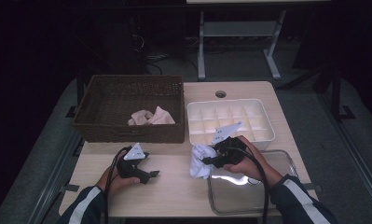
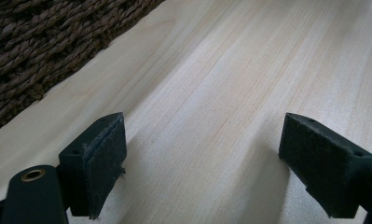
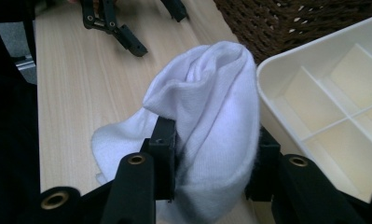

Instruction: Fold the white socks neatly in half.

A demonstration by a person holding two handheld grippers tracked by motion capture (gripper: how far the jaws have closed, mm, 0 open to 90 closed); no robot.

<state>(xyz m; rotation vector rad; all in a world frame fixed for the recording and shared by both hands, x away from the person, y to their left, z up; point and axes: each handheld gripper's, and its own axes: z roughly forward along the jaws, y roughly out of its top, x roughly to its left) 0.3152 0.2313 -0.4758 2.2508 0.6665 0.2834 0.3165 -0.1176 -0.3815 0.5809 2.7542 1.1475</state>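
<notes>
Right claw (image 3: pixel 211 163) clamping white sock (image 3: pixel 207 116), left claw (image 2: pixel 202 163) spread.

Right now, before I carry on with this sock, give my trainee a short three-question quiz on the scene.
1. True or false: the right gripper has its jaws closed on the white sock.
2. What lies inside the wicker basket? A) a pinkish cloth B) a metal spoon C) a glass jar
3. How do the left gripper's jaws stand, and what is between them?

Key
1. True; both pads press the bunched sock.
2. A; the pinkish cloth lies crumpled at the basket's right.
3. Apart, with nothing between them; bare wooden table lies beneath.
</notes>
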